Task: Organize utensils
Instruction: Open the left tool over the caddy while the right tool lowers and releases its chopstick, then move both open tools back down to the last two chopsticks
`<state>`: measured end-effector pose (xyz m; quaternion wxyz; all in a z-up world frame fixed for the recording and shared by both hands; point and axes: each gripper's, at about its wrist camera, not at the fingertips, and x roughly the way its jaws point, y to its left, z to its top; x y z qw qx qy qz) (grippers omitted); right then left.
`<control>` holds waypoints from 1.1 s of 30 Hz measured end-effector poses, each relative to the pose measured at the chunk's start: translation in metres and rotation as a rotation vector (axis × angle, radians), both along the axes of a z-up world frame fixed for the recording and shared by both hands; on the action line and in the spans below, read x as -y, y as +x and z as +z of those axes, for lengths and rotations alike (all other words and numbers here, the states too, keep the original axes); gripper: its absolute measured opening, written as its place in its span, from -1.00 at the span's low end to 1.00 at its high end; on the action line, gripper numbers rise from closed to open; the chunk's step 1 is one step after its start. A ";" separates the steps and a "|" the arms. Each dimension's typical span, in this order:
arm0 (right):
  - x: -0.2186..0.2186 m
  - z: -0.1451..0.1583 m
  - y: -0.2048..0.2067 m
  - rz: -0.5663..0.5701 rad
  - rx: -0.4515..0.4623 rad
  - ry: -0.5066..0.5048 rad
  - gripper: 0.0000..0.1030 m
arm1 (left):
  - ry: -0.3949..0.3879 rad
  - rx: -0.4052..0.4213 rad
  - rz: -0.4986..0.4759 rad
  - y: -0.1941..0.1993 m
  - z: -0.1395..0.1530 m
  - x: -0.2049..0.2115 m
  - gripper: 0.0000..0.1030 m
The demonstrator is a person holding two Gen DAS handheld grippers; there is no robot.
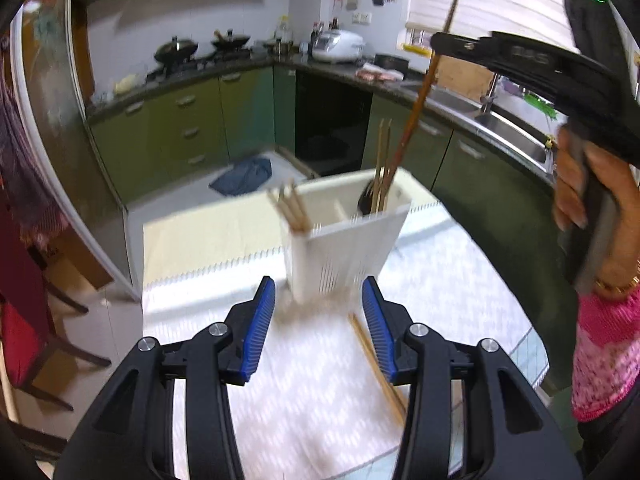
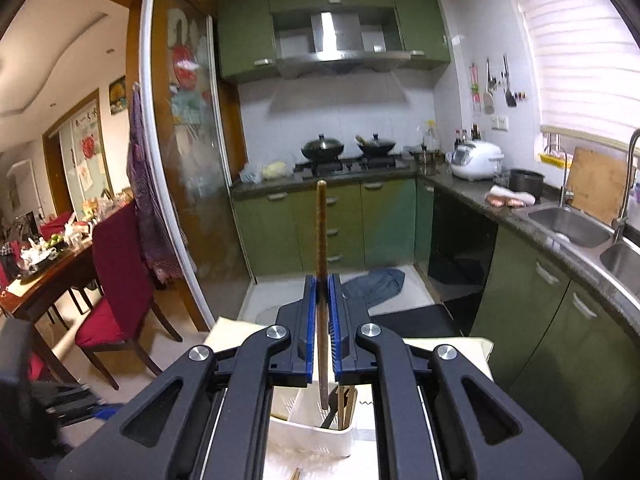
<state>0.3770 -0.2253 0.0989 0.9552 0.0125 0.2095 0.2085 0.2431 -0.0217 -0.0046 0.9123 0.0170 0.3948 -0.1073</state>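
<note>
The right gripper (image 2: 322,292) pinches a long dark-brown chopstick (image 2: 321,240) between its blue pads, the stick standing nearly upright through the jaws. Its lower end dips into the right-hand compartment of a white slotted utensil holder (image 2: 308,436), seen below the gripper in the right wrist view. From the left wrist view the same chopstick (image 1: 420,92) rises at a slant out of the holder (image 1: 344,248) toward the right gripper (image 1: 440,42), which hangs above and to the right, held by the person's right hand (image 1: 580,200).

That compartment also holds a few pale wooden chopsticks (image 1: 382,160) and a dark spoon (image 1: 366,200). A second bundle of pale chopsticks (image 1: 290,208) leans out of the left-hand compartment.

The left gripper (image 1: 319,312) sits low, just in front of the holder, its jaws spread wide and holding nothing. A pair of pale chopsticks (image 1: 378,364) lies flat on the white patterned cloth (image 1: 312,400) covering the desk, beside the left gripper's right finger. The view is motion-blurred.
</note>
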 end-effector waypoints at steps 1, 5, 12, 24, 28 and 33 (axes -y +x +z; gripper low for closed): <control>-0.002 -0.009 0.007 -0.003 -0.018 -0.006 -0.86 | 0.003 -0.013 0.004 -0.002 -0.005 -0.003 -0.15; -0.006 -0.045 0.025 -0.008 -0.079 -0.015 -0.86 | -0.007 -0.053 0.022 -0.007 -0.022 -0.013 -0.15; -0.002 -0.070 0.017 -0.007 -0.105 -0.038 -0.53 | -0.004 -0.097 0.024 -0.001 -0.040 -0.007 -0.09; 0.070 -0.076 -0.096 -0.007 -0.094 -0.025 -0.31 | 0.018 -0.354 -0.016 0.021 -0.125 0.055 -0.08; 0.104 -0.086 -0.115 -0.037 -0.118 -0.006 -0.31 | 0.050 -0.404 0.015 0.035 -0.154 0.067 -0.09; 0.132 -0.095 -0.127 -0.051 -0.135 0.012 -0.31 | 0.065 -0.446 0.043 0.047 -0.174 0.076 -0.09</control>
